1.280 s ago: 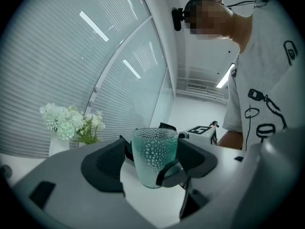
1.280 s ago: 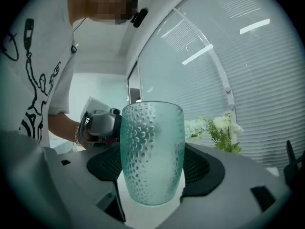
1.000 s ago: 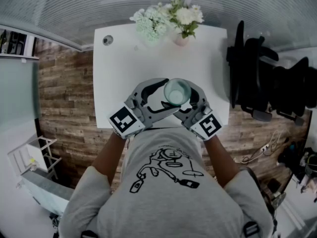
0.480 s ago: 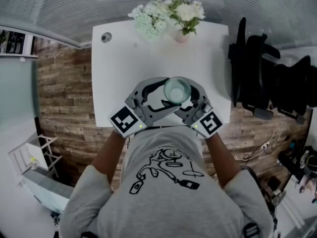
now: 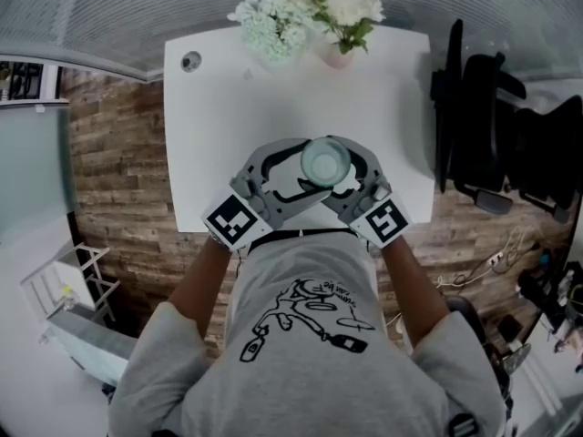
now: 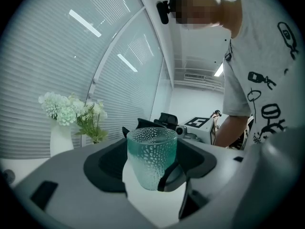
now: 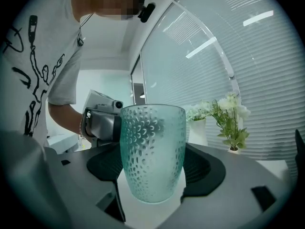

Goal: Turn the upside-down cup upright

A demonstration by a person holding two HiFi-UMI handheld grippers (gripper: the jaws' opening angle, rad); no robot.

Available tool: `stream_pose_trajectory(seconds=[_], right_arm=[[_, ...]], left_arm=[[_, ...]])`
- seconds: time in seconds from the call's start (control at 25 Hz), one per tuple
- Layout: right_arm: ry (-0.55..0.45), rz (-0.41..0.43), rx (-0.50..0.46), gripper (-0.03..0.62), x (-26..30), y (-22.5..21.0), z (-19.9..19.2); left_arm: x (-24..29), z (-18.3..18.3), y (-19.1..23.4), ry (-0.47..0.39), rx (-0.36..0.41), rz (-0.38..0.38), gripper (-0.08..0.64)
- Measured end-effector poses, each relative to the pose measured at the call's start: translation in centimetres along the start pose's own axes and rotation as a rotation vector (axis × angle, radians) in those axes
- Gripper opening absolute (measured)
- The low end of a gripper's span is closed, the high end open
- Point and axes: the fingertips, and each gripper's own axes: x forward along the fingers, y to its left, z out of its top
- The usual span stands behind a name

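Note:
A pale green dimpled glass cup [image 5: 325, 164] stands mouth up over the near part of the white table [image 5: 228, 107]. In the right gripper view the cup [image 7: 152, 151] fills the space between the jaws of my right gripper [image 7: 150, 200], which is shut on its lower half. My left gripper [image 6: 153, 187] faces the cup [image 6: 151, 156] from the other side with its jaws spread wide, and the cup sits at their far end. From the head view, the left gripper [image 5: 305, 173] and right gripper [image 5: 342, 176] meet around the cup. I cannot tell whether the cup's base touches the table.
Two vases of white and pale green flowers [image 5: 310, 16] stand at the table's far edge. A round hole [image 5: 190, 60] is in the far left corner. A black chair [image 5: 496, 126] stands to the right of the table. The person's torso is at the near edge.
The cup stays mouth up between both grippers in about the same place. The head camera has shifted a little, so the table looks slightly larger and lower.

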Motion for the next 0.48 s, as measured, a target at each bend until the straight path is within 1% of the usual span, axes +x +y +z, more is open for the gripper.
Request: stream_pose_trajectory(seconds=[0.16, 0.32, 0.48], right_arm=[[0.039, 0.005, -0.02, 0.364, 0.6, -0.4, -1.8], [0.109, 0.019, -0.058, 0.364, 1.0, -0.8, -4.0], [0.144, 0.022, -0.049, 0.364, 1.4, -0.9, -5.9]], left_arm=[[0.3, -1.7, 0.7, 0.028, 0.017, 0.009, 0.324], [0.5, -3.3, 1.4, 0.04, 0.042, 0.013, 0.325], [0.6, -5.0, 1.8, 0.051, 0.024, 0.022, 0.324]])
